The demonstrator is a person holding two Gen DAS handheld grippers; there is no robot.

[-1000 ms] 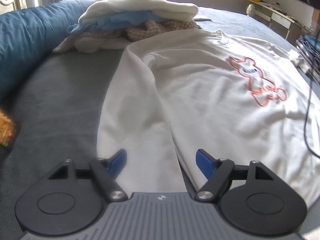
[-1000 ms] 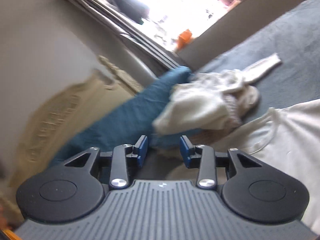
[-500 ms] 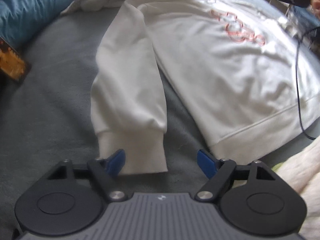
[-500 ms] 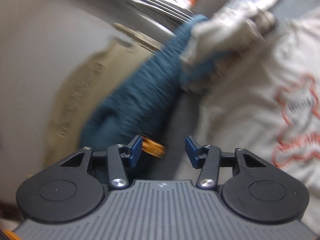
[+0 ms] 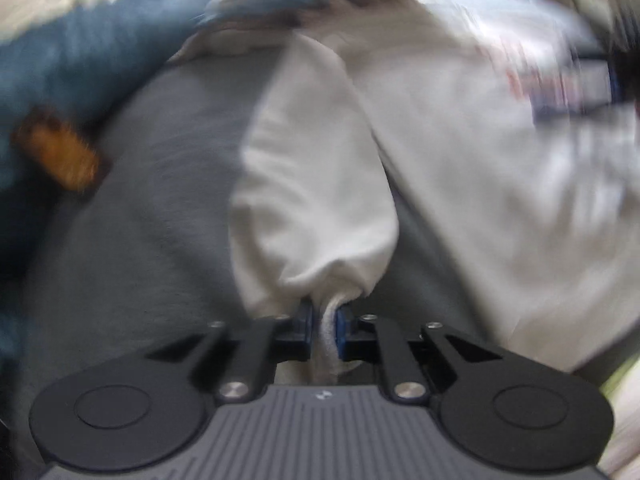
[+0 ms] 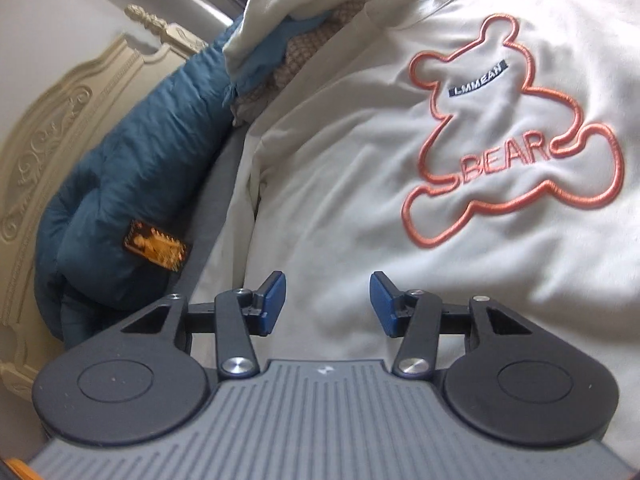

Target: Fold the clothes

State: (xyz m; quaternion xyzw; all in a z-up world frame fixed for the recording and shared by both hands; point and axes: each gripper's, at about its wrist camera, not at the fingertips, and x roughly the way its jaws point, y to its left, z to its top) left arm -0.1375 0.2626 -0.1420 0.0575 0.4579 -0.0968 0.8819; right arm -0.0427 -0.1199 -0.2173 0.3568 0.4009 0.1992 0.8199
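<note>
left tool (image 5: 323, 322) pinches the white sweatshirt's ribbed sleeve cuff (image 5: 329, 320); right tool (image 6: 327, 304) hangs open; the thin pinch could slip out if tugged

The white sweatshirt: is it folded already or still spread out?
Mostly spread. The white sweatshirt lies flat with its bear print facing up; only the sleeve cuff is pinched in the left gripper.
</note>
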